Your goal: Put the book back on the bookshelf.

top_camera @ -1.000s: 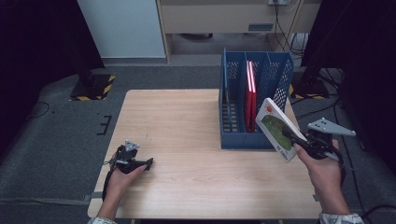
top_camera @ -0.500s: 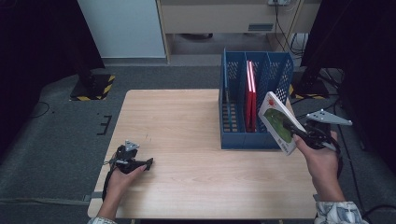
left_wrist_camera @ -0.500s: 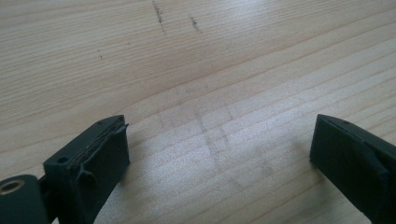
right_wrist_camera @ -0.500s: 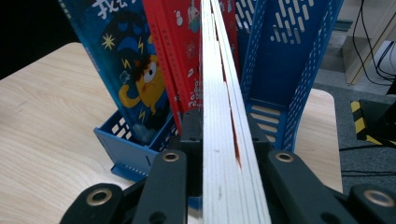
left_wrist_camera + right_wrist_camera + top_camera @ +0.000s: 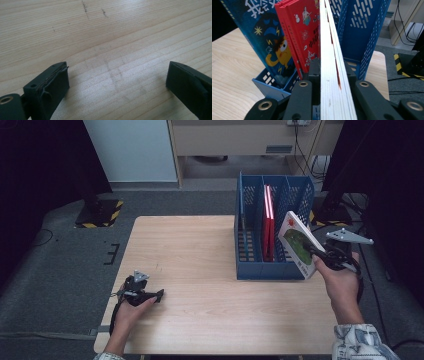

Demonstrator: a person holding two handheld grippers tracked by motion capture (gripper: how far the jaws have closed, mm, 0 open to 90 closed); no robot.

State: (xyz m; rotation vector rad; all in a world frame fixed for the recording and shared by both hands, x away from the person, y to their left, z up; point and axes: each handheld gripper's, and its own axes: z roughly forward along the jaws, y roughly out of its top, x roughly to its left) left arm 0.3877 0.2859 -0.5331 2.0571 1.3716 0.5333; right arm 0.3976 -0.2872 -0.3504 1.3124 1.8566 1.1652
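My right gripper [image 5: 314, 254] is shut on a white-covered book [image 5: 299, 244] with a green picture, held tilted in the air by the right front corner of the blue file rack [image 5: 250, 227]. In the right gripper view the book's page edge [image 5: 329, 62] runs straight up between the jaws, toward the rack's right compartment wall [image 5: 364, 32]. Red books [image 5: 268, 222] stand in the rack's middle slot, and a blue-covered book [image 5: 265, 37] stands further left. My left gripper [image 5: 159, 295] rests open on the wooden table [image 5: 190, 250] at the front left, with bare wood between its fingers [image 5: 53, 80].
The rack stands at the table's right back part. Behind the table are a white cabinet [image 5: 132, 150], a wooden shelf unit [image 5: 250, 137] and cables [image 5: 305, 150]. Dark stands with yellow-black striped feet [image 5: 100, 212] sit on the grey floor at both sides.
My right hand has carried the book up and away from me, closer to the rack's right side. The left gripper has stayed in place.
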